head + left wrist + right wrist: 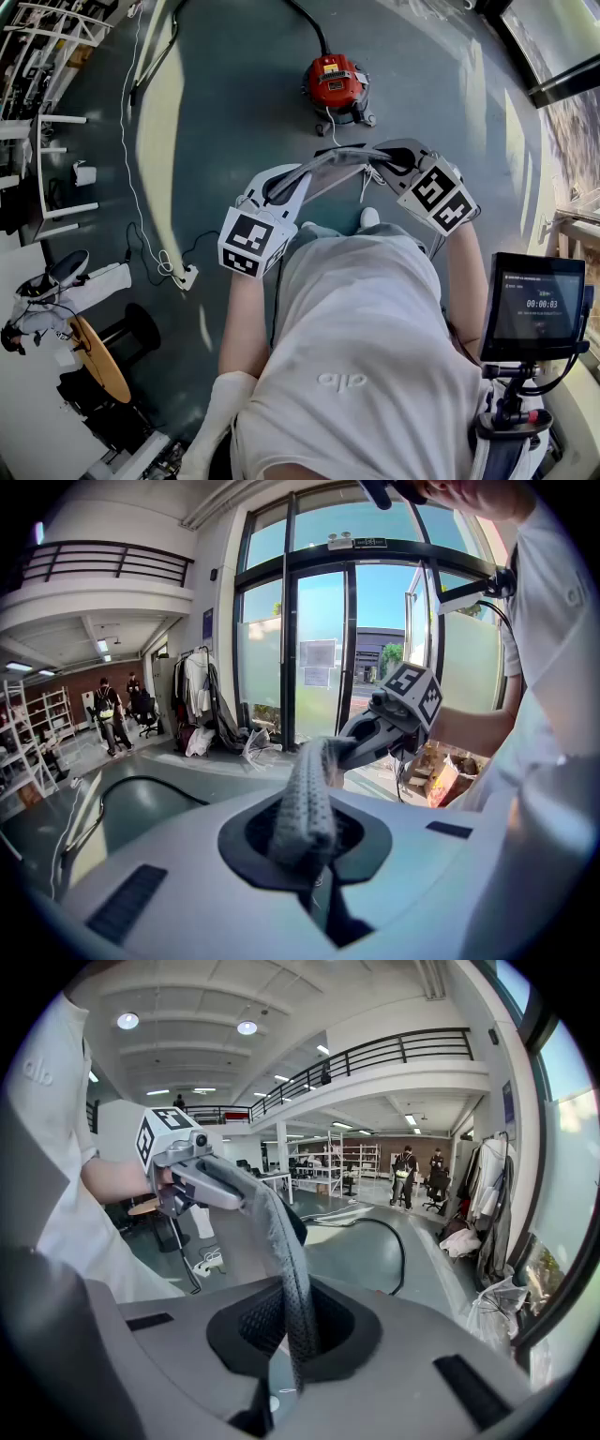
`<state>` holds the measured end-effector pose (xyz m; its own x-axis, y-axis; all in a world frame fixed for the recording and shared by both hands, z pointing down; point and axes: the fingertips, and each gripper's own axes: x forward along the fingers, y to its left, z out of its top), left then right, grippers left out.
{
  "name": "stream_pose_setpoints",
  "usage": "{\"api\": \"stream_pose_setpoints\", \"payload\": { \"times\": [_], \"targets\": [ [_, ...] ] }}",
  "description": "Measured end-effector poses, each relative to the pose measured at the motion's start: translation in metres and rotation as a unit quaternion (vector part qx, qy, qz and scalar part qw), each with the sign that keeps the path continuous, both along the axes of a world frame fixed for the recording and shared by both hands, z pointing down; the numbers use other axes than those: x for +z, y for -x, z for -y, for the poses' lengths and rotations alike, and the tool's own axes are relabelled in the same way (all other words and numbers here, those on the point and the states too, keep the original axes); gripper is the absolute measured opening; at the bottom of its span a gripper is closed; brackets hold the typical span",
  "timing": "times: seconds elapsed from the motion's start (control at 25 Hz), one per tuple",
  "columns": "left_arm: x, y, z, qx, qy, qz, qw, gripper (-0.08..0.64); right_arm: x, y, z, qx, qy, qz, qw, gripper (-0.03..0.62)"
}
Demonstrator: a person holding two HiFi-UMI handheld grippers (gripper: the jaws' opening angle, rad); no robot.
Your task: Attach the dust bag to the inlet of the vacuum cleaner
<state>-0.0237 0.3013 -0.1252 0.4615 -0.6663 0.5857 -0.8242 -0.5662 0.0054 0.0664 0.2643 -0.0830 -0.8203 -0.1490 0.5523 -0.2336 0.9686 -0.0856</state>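
A grey fabric dust bag (333, 161) hangs stretched between my two grippers, in front of the person's chest. My left gripper (278, 190) is shut on the bag's left end. My right gripper (392, 159) is shut on its right end. In the left gripper view the bag (305, 799) runs from between my jaws up to the right gripper (375, 728). In the right gripper view the bag (286, 1269) leads up to the left gripper (202, 1180). The red vacuum cleaner (336, 82) sits on the floor ahead, apart from the bag. Its inlet cannot be made out.
A black hose (305, 23) leaves the vacuum toward the top. A white power strip (185, 277) and cable lie on the floor at left, near a round wooden table (98, 361) and shelving (37, 56). A screen on a stand (539, 305) is at right. Glass doors (319, 649) stand behind.
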Motion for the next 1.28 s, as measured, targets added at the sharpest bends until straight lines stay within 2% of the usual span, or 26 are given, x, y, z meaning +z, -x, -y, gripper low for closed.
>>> {"api": "stream_pose_setpoints", "payload": {
  "times": [0.28,0.48,0.64,0.92,1.08,1.28],
  "targets": [
    [0.002,0.009,0.018,0.007,0.008,-0.015,0.9998,0.015,-0.003,0.006,0.016,0.005,-0.002,-0.021,1.000,0.017],
    [0.041,0.030,0.067,0.028,0.036,-0.043,0.9981,0.015,0.030,0.024,0.060,0.027,0.022,-0.050,0.998,0.017],
    [0.074,0.058,0.101,0.053,0.069,-0.067,0.9940,0.015,0.061,0.049,0.092,0.053,0.047,-0.073,0.995,0.017],
    [0.100,0.094,0.159,0.092,0.108,-0.103,0.9846,0.016,0.084,0.082,0.136,0.113,0.073,-0.105,0.985,0.017],
    [0.111,0.089,0.176,0.102,0.121,-0.106,0.9817,0.015,0.095,0.077,0.147,0.129,0.086,-0.102,0.983,0.017],
    [0.140,0.064,0.179,0.085,0.144,-0.095,0.9814,0.015,0.128,0.052,0.151,0.118,0.111,-0.088,0.983,0.017]
  ]
}}
